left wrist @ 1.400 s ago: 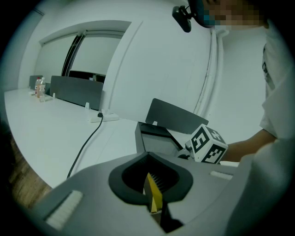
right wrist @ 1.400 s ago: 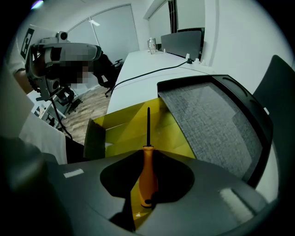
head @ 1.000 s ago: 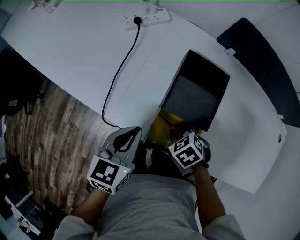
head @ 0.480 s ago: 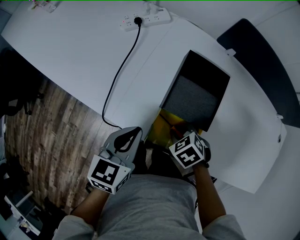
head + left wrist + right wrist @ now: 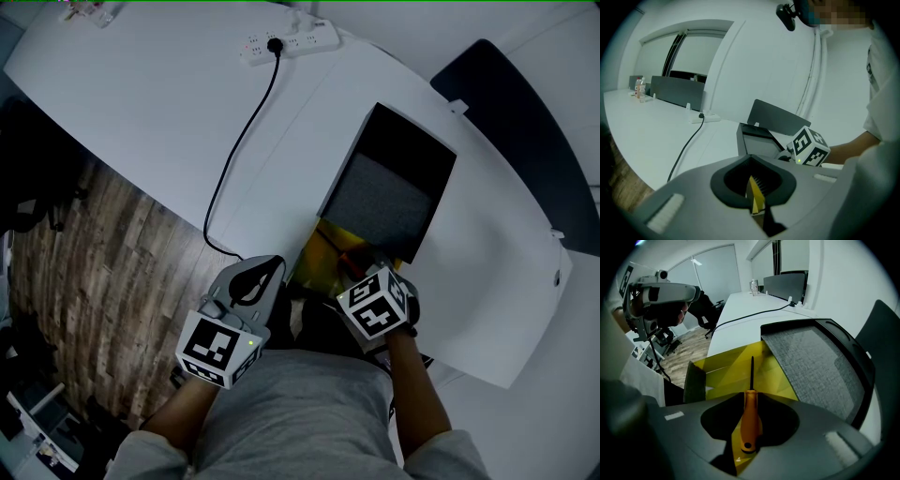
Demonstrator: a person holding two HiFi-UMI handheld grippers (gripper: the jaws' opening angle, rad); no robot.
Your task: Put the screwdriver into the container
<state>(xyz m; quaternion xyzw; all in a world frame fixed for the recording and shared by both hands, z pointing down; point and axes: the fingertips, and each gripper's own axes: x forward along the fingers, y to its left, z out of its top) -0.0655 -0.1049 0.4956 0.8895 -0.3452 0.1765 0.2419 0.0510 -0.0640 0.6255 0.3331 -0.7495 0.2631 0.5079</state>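
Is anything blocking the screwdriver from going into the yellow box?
No, nothing visible blocks it. The screwdriver sits between the right gripper's jaws, which have just been opening, and its shaft points into the open yellow container. The black case lies beside it, not across.

White table (image 5: 141, 103), long, curved near edge, standing over a wood-plank floor (image 5: 103, 253).
- White power strip (image 5: 292, 37), at the far edge.
- Black cable (image 5: 246, 131), plugged into the strip, running across the top and over the near edge.
- Black case (image 5: 394, 187), open, grey foam lining, near the near edge.
- Yellow container (image 5: 323, 251), touching the case's near end; whether it rests on the top cannot be told.
- Small bottle (image 5: 641, 87) and grey divider panel (image 5: 677, 92), at the far end.
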